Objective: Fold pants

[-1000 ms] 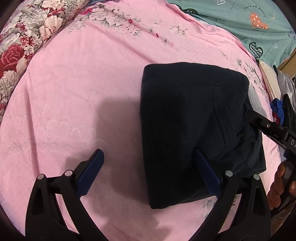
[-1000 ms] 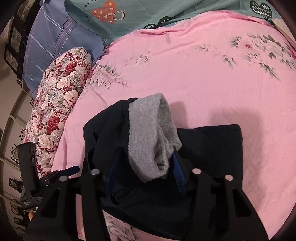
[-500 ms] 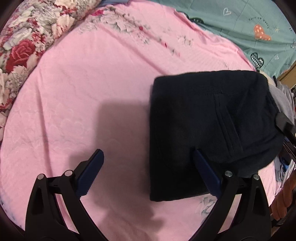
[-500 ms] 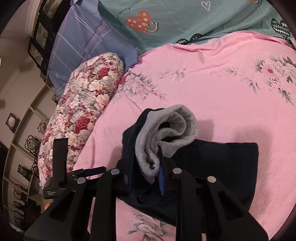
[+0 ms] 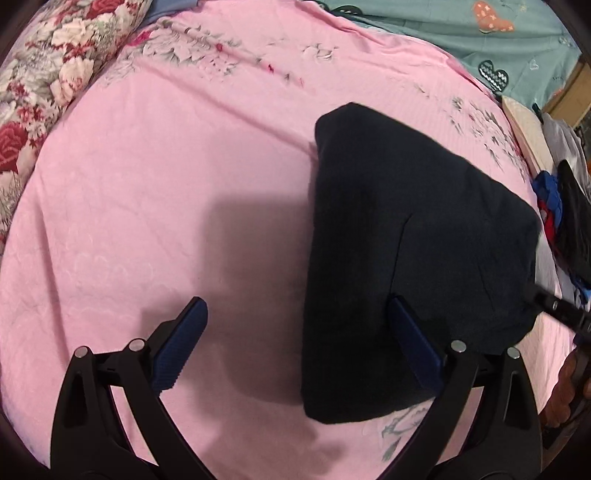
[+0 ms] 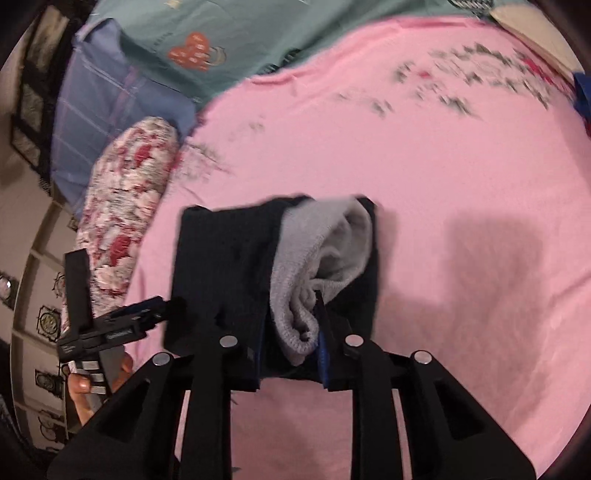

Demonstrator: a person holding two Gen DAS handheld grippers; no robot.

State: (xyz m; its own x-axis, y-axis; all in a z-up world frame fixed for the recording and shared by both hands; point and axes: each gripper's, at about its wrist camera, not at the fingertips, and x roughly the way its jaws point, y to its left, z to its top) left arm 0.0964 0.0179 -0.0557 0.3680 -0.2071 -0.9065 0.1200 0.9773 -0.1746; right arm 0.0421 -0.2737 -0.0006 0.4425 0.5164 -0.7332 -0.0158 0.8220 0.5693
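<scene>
While the pink bedsheet [image 5: 155, 192] fills most of both views, the floral bolster [image 6: 125, 206] lies along its edge beside a teal blanket [image 6: 229, 33]. On the sheet sits the dark pants [image 5: 399, 251], folded into a thick bundle with grey lining [image 6: 317, 266] showing at one end. The right gripper [image 6: 291, 332] is clamped on that lined end. The left gripper [image 5: 295, 339] hangs spread wide, empty, one finger [image 5: 413, 343] over the bundle's near edge.
</scene>
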